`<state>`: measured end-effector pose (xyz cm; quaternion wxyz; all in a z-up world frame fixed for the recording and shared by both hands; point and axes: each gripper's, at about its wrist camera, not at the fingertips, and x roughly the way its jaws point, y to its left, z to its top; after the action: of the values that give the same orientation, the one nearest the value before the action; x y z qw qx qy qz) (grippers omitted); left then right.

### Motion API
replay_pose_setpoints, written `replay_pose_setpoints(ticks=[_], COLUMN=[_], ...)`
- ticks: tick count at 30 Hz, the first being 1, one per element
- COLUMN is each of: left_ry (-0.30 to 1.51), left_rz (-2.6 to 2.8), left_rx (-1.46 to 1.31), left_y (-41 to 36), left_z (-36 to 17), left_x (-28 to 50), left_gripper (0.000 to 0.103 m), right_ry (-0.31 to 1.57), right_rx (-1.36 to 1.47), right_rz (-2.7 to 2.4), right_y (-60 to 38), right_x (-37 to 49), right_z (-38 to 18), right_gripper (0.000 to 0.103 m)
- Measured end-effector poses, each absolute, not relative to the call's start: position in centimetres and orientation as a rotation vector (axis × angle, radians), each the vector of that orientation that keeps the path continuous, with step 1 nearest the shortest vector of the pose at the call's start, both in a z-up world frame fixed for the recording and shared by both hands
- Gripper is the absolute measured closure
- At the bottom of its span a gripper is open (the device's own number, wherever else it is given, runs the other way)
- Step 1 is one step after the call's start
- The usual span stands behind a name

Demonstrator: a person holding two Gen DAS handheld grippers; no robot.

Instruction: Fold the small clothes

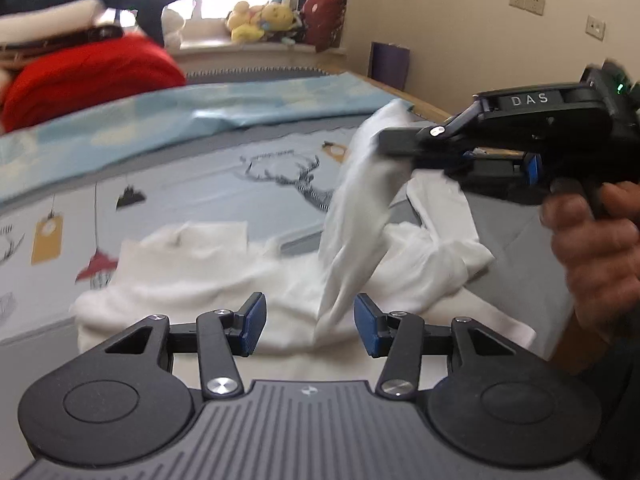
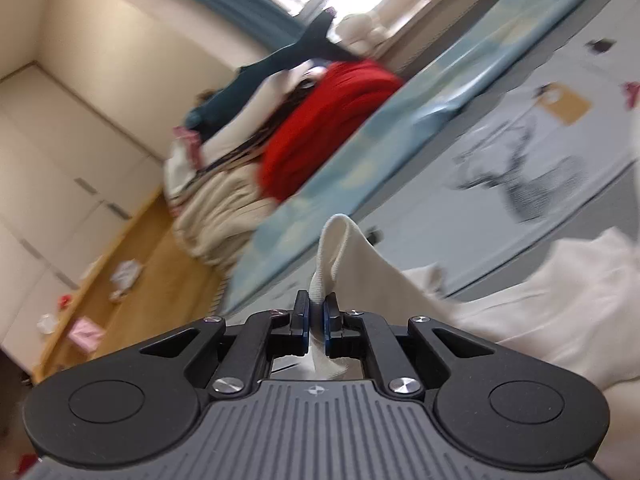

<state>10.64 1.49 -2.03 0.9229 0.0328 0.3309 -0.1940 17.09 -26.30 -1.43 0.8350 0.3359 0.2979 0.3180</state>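
A small white garment lies crumpled on the patterned bed sheet. My left gripper is open just above its near edge, blue pads apart, holding nothing. My right gripper is shut on a cuff or sleeve end of the garment and lifts it, so a strip of white cloth hangs down to the pile. In the right wrist view the right gripper pinches that white fabric between its pads, and the rest of the garment trails to the right.
A light blue quilt lies across the bed behind the garment. A red blanket and stacked bedding sit at the far left. Plush toys line the windowsill. Wooden floor with scattered items is beside the bed.
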Motion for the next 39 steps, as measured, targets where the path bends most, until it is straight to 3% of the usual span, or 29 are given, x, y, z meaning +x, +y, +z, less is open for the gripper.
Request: replay_pose_setpoints(ticks=[3,5,6,12,14,15,16,21,23,26,28,35,37,39], left_ry=[0.641,0.647,0.659,0.713,0.767,0.792,0.818,0.896,0.808,0.771,0.772,0.825,0.826,0.838], left_rz=[-0.414,-0.428,-0.421,-0.272,-0.142,-0.061,0.061,1.097,1.086,0.802,0.561,0.006,-0.066,-0.117], left_rx=[0.034,0.051,0.081,0.075,0.037,0.014,-0.025,-0.012,-0.132,-0.144,-0.107,-0.137,-0.109,-0.09], left_y=[-0.2,-1.1,-1.2,4.9,9.4,12.0,15.7,34.2,36.0,32.6,28.5,17.1,15.0,13.6], left_z=[-2.7,-3.5,-3.9,-5.1,-5.7,-5.8,-5.9,-6.3,-5.2,-4.7,-5.0,-7.5,-8.2,-9.2], left_x=[11.8,12.8,13.2,16.3,17.8,18.4,19.0,16.6,14.7,16.0,17.7,21.3,22.2,23.3], left_gripper=[0.051,0.09,0.1,0.1,0.1,0.1,0.1,0.099,0.099,0.09,0.066,0.06,0.04,0.029], right_ry=[0.651,0.656,0.661,0.739,0.753,0.772,0.801,0.908,0.909,0.892,0.873,0.85,0.85,0.868], right_rx=[0.693,0.694,0.686,0.596,0.527,0.495,0.467,0.346,0.323,0.252,0.201,0.168,0.142,0.114], right_rz=[0.696,0.7,0.7,0.589,0.497,0.439,0.381,0.179,0.163,0.152,0.129,-0.002,-0.022,-0.02], right_y=[-24.9,-24.7,-24.6,-24.9,-25.1,-25.3,-25.6,-26.1,-26.1,-25.6,-25.4,-26.8,-27.3,-27.8], right_x=[17.5,17.8,17.8,19.2,19.6,19.9,20.3,21.4,21.5,21.6,21.9,24.1,25.1,26.2], right_z=[-1.4,-1.4,-1.3,-2.5,-2.8,-3.0,-3.3,-5.3,-5.5,-5.2,-5.1,-6.0,-6.7,-7.7], right_gripper=[0.097,0.097,0.097,0.092,0.082,0.069,0.067,0.067,0.067,0.067,0.066,0.066,0.06,0.056])
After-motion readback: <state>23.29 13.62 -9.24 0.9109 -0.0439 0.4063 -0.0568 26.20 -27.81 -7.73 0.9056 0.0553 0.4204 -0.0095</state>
